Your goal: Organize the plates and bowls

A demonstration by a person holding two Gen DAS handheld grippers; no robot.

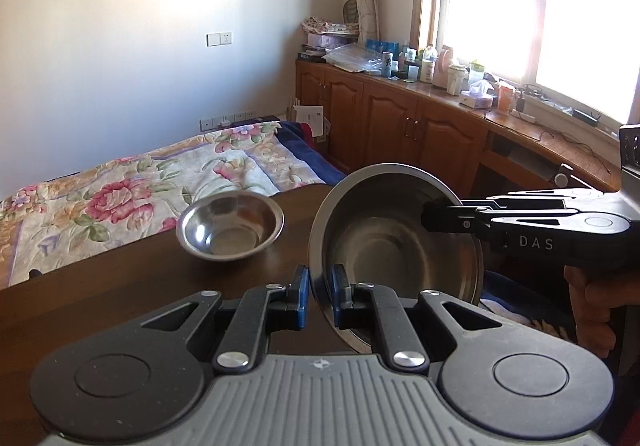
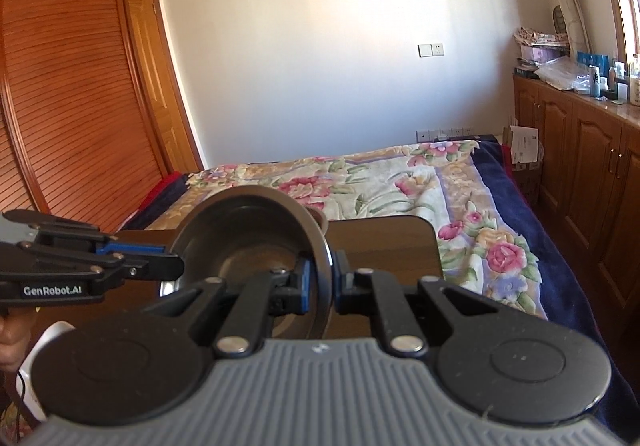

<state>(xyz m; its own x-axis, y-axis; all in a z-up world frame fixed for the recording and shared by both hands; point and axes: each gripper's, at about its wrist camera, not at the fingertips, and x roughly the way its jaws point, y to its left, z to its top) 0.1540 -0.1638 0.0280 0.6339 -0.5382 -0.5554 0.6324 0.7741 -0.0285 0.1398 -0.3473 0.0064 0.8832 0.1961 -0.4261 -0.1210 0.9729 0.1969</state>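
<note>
A large steel bowl hangs tilted on its edge above the dark wooden table, held from two sides. My left gripper is shut on its near rim. My right gripper reaches in from the right and is shut on the opposite rim. In the right wrist view the same large bowl stands between my right gripper, clamped on the rim, and my left gripper, coming from the left. A smaller steel bowl rests upright on the table, to the left of the large one.
A bed with a floral blanket lies just beyond the table's far edge. Wooden cabinets with a cluttered top run under the window on the right. A slatted wardrobe door stands at the left. A person's hand holds the right gripper's handle.
</note>
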